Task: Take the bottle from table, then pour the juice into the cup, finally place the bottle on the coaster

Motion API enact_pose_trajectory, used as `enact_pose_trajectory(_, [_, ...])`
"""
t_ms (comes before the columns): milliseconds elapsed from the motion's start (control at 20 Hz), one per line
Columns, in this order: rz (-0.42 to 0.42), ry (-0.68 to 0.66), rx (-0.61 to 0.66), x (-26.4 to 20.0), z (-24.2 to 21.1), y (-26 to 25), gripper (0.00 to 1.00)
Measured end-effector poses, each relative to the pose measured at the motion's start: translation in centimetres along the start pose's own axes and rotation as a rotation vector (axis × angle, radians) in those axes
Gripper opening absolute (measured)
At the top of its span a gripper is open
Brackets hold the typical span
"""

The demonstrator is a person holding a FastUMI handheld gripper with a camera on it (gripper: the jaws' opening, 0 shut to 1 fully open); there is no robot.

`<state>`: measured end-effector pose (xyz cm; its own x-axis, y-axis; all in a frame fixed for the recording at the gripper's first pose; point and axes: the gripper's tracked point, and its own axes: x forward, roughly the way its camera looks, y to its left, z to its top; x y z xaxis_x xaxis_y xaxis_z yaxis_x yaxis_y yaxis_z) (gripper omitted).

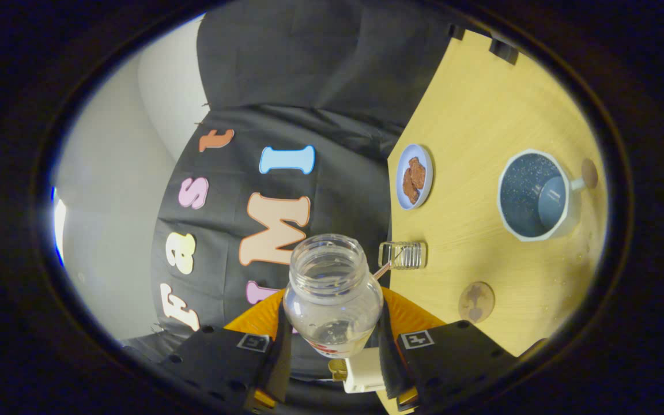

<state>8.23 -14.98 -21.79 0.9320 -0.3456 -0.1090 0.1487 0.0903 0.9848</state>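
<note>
Tool (pixel 332 346) grips the bottle (pixel 332 297), lifted and tipped sideways, looking nearly empty. Cup (pixel 534 195) sits well apart from it on the tabletop (pixel 482 104); coaster (pixel 476 301) nearer. Pour probably done, placing remains.

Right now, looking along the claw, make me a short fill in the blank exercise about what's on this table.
1. The claw is shut on the clear, uncapped ____.
2. The small blue plate holds ____ pieces of food.
3. Inside the big speckled blue pot lies a blue ____.
4. The round wooden coaster lies on the light wooden ____.

Missing words: bottle; brown; cup; table
</note>
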Motion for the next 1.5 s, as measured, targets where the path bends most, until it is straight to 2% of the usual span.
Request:
enact_pose_trajectory(350, [0.036,-0.076,0.137,1.3,2.0,1.1,0.67])
enact_pose_trajectory(850, [0.068,-0.129,0.242,1.7,3.1,2.3,0.67])
enact_pose_trajectory(1500, [0.076,-0.144,0.291,1.8,4.0,3.6,0.67])
